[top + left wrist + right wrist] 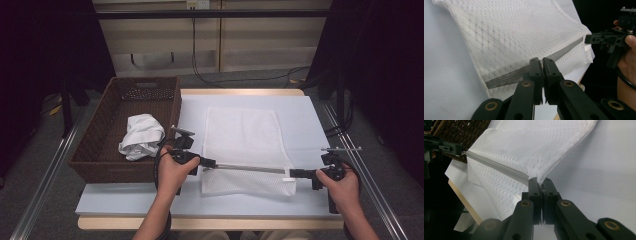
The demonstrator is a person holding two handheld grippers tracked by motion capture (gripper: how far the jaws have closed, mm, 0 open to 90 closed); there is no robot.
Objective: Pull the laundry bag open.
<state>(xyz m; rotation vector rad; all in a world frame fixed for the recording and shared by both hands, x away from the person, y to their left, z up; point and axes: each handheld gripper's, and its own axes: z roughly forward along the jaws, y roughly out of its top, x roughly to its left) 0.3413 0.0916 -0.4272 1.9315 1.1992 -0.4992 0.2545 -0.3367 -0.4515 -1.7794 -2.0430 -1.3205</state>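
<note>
A white mesh laundry bag [242,135] lies flat on the white table top [305,115]. Its grey zipper edge [250,169] is lifted off the table and stretched taut between both grippers near the front. My left gripper [212,163] is shut on the zipper's left end, and the left gripper view shows its jaws [542,62] pressed together on that edge of the bag [519,37]. At the zipper's right end my right gripper [292,173] is shut on the corner, and the right gripper view has its jaws [539,181] pinching the bag [531,142].
A brown wicker basket [165,107] stands at the table's left edge with a crumpled white cloth [141,136] inside. The table's front edge [210,222] is close below the hands. Cables [240,80] run across the floor behind the table.
</note>
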